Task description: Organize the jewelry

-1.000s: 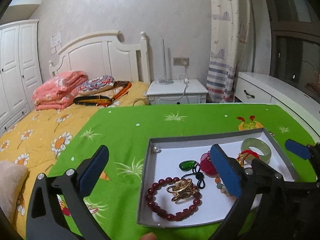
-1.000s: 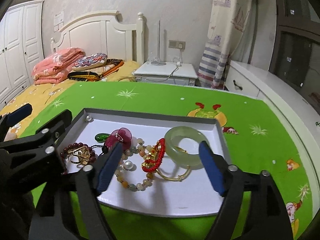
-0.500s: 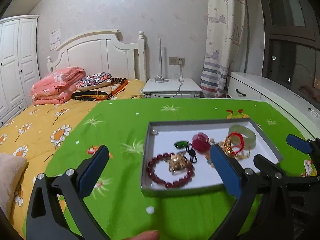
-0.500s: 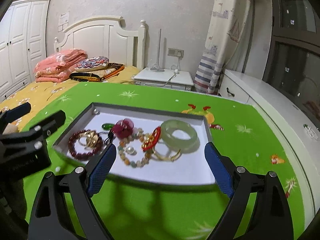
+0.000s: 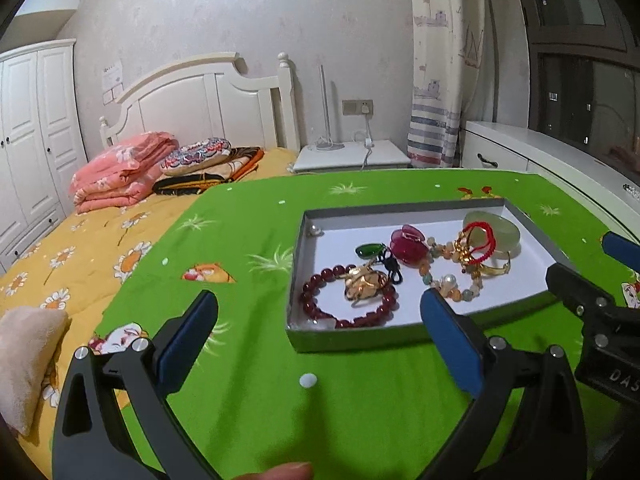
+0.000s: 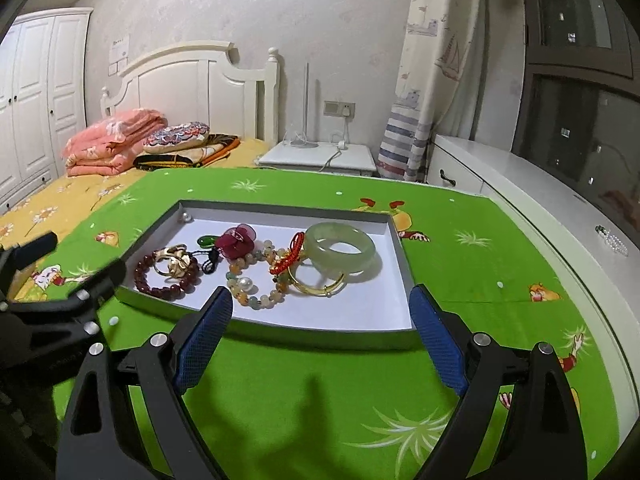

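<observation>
You've pulled both tongs, left tongs (image 5: pixel 318 322) & right tongs (image 6: pixel 320 306), back off the grey shallow cardboard tray (image 6: pixel 320 334); both gape wide, empty. Jewelry w/ pale green jade bangle (image 6: pixel 341 249) sits inside, mid green tabletop (image 6: pixel 480 272); can't tell stage.

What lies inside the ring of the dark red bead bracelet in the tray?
Inside the dark red bead bracelet lies a gold ornament, overlapping its beads. Whatever is beneath the ornament is covered.

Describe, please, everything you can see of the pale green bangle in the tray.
The pale green bangle is a thick, smooth, translucent ring that looks like jade. It lies flat on the white floor of the grey-walled tray, near its far right corner. A thin gold bangle runs under its near edge, and a red cord ornament sits against its left side. Neither gripper touches it.
</observation>
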A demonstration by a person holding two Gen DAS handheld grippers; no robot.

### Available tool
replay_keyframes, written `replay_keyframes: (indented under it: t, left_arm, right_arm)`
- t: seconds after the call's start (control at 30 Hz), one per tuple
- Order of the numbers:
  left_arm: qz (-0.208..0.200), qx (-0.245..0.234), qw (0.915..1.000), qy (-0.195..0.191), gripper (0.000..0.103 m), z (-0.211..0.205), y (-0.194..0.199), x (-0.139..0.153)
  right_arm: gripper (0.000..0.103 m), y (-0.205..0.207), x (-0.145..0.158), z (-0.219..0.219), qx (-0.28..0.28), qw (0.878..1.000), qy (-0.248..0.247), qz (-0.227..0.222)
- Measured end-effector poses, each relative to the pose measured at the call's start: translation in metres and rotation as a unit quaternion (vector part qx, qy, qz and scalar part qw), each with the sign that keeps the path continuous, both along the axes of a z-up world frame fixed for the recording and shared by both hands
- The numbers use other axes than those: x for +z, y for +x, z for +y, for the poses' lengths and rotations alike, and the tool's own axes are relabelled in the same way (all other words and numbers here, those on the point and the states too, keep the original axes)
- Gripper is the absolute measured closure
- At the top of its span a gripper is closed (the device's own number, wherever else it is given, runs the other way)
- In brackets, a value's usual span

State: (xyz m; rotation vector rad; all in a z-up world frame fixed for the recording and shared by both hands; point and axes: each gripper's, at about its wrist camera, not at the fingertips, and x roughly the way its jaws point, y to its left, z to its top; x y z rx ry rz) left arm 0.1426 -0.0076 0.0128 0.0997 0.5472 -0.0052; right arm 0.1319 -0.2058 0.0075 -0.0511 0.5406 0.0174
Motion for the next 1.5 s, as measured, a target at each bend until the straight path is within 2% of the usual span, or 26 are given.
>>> replay_keyframes:
  t: [0.2,1.5]
  left_arm:
    - [0.001,-0.004,1.0000,0.003,0.005,-0.002,-0.001,-0.004]
    - [0.020,-0.012,0.9997,-0.010,0.005,0.003,-0.004,-0.015]
  right_arm:
    - [0.019,-0.001,-0.007,0.005,0.005,1.000,-0.013,0.006]
    - [0.019,0.001,-0.015,-0.004,-0.007,1.000,0.001,0.016]
